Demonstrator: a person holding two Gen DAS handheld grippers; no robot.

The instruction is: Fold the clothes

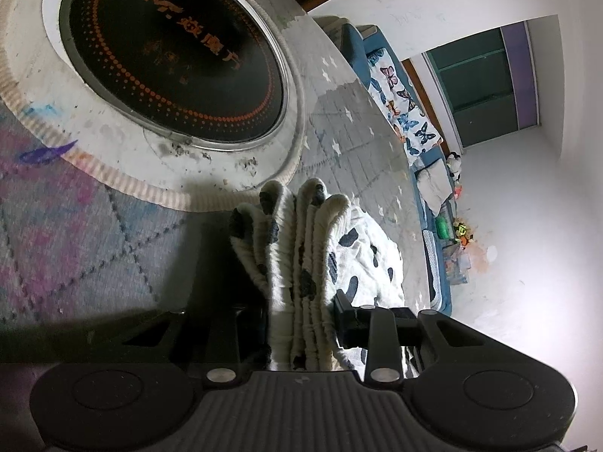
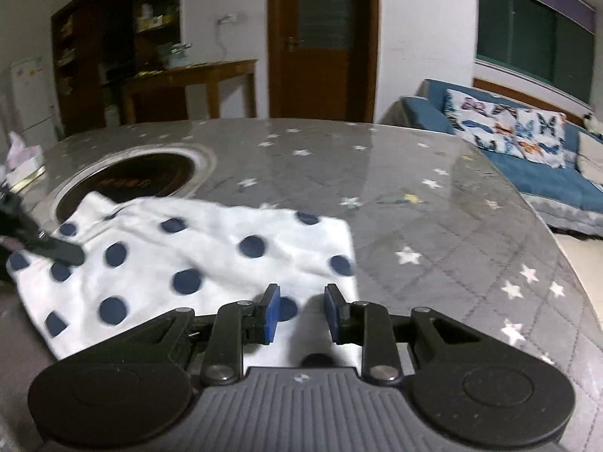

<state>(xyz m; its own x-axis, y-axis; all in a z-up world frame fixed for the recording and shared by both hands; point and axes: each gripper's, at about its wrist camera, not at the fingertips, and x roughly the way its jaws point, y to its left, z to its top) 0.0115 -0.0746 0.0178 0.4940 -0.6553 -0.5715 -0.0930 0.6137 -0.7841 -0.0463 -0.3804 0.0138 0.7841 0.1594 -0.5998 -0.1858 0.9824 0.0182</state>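
A white cotton garment with dark blue polka dots (image 2: 196,256) is spread on a round counter covered in grey quilted cloth with white stars (image 2: 433,226), just beside a round black induction hob with orange lettering (image 1: 173,64) that is sunk into the counter's middle. The garment's gathered, ribbed edge (image 1: 301,263) is clamped between the closed fingers of the left hand-held gripper (image 1: 301,324), with bunched folds standing up past the fingertips. In the right wrist view, the left hand-held gripper is seen as a black finger pressed on the garment's left part. The right hand-held gripper (image 2: 301,310) is held partly open over the garment's near edge; nothing is gripped between its blue pads (image 2: 271,312). A blue sofa with butterfly-print cushions (image 2: 527,158) stands beyond the counter.
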